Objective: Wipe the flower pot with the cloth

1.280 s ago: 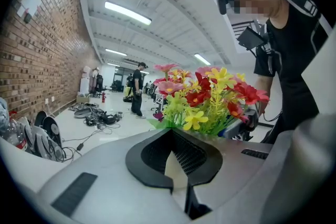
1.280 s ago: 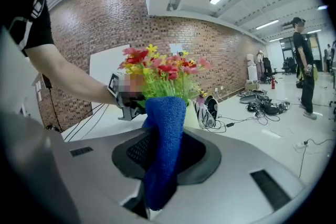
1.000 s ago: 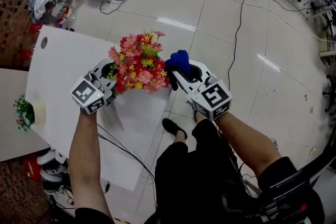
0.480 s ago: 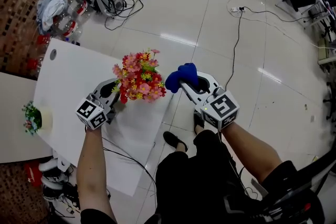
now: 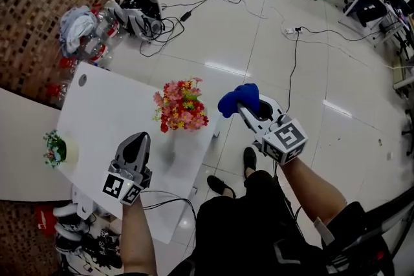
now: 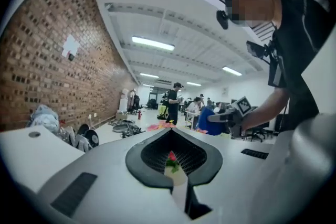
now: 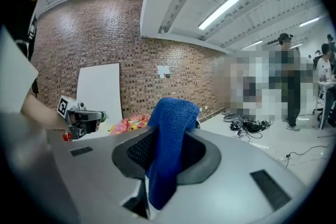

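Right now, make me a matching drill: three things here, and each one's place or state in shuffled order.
1. cloth
2. flowers
3. left gripper

A. shut, holding nothing
B. on the white table
C. clamped in the right gripper

Pairs: 1-C, 2-B, 3-A

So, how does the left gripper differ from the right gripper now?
The left gripper has its fingers together on nothing; the right gripper is shut on the blue cloth. The left gripper hangs over the white table; the right gripper is past its edge, over the floor. Both stand apart from the flowers.
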Demonstrator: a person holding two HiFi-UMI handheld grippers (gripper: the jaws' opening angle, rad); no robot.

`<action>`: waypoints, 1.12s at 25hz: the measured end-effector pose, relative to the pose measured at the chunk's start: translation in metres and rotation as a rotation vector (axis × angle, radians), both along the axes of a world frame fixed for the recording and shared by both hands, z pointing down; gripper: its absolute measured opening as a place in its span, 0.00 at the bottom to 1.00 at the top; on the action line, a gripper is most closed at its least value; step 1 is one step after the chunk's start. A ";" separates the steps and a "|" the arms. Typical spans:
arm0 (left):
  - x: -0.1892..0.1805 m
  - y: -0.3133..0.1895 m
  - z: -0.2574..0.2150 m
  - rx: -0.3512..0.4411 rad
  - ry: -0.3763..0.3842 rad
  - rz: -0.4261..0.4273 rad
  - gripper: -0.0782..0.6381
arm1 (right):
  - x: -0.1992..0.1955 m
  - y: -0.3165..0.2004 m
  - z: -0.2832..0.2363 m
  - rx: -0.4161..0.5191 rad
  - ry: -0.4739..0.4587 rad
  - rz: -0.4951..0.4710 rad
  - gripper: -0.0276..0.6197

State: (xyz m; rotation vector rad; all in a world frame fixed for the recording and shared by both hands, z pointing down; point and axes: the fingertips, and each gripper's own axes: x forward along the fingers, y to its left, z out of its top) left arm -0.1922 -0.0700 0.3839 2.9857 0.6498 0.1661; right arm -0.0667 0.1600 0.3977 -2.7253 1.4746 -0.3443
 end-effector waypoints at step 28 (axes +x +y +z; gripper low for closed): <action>0.181 0.274 -0.135 0.019 0.035 -0.261 0.11 | 0.124 0.187 -0.144 0.089 0.017 0.002 0.16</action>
